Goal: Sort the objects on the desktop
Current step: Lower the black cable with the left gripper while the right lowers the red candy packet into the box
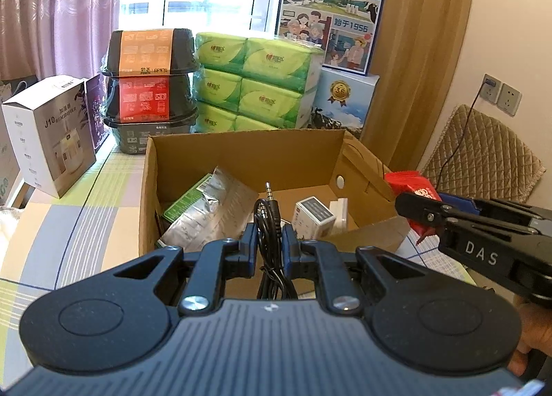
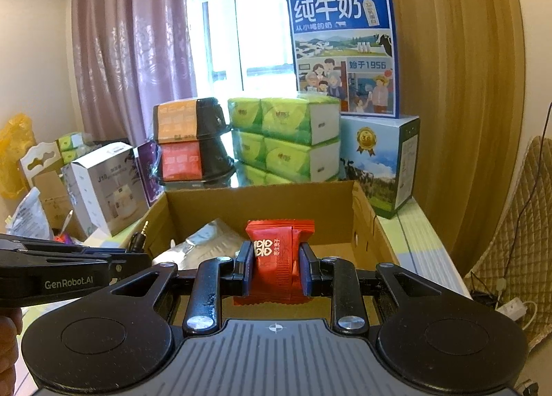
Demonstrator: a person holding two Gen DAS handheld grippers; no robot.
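Left wrist view: my left fingers (image 1: 269, 240) clamp the black cable (image 1: 267, 220), right fingers (image 2: 275, 266) clamp the red packet (image 2: 277, 251), both above the cardboard box (image 1: 248, 151); I should release low inside.

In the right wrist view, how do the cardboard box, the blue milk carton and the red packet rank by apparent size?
Largest to smallest, as they look:
1. cardboard box
2. blue milk carton
3. red packet, held in the right gripper
The packet sits closest to the camera, so it looks bigger than it really is.
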